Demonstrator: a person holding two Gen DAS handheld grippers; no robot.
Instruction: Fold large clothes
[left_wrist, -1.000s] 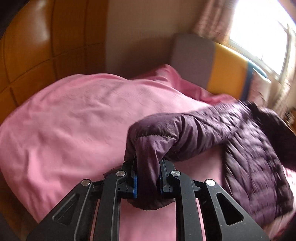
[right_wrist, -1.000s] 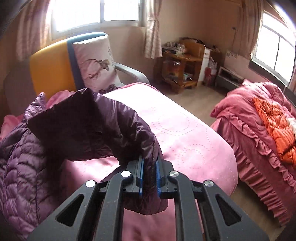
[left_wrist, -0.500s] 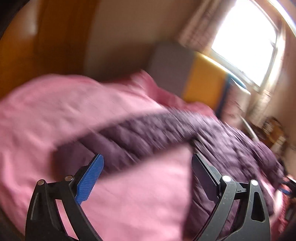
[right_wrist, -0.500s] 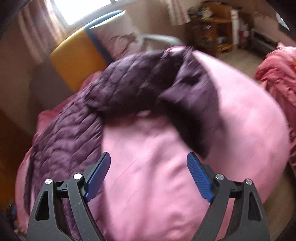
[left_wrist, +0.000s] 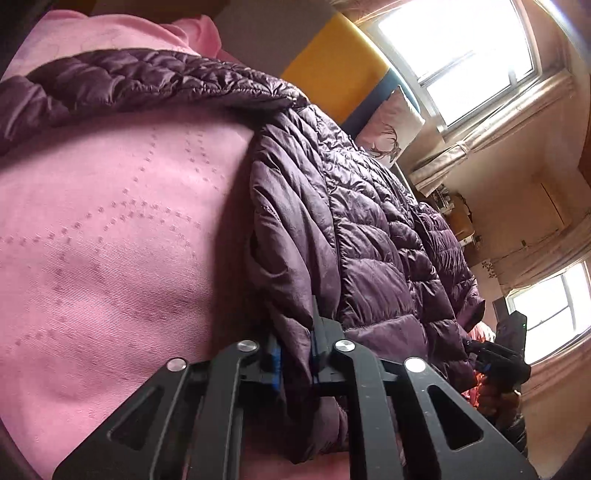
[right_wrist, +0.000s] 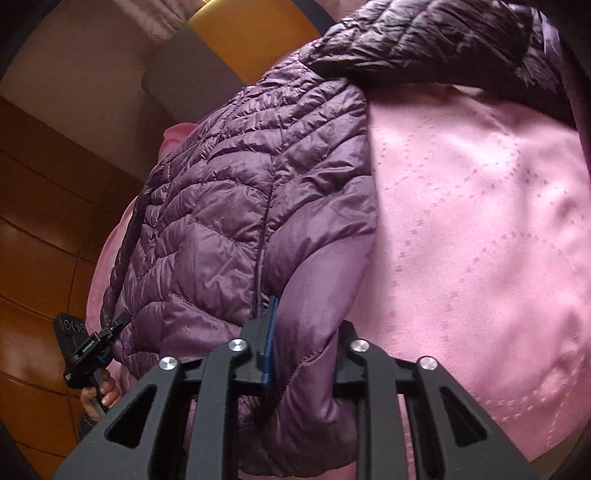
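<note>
Purple quilted jacket (left_wrist: 369, 229) lies spread on the pink bedcover (left_wrist: 110, 240). Both grippers have just closed their jaws: the left gripper (left_wrist: 295, 354) pinches one hem corner, the right gripper (right_wrist: 306, 350) the other. Slippery fabric may slide out if they lift unevenly, and the loose sleeves may bunch.

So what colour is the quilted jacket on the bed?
Dark purple jacket, clearest in the right wrist view.
</note>
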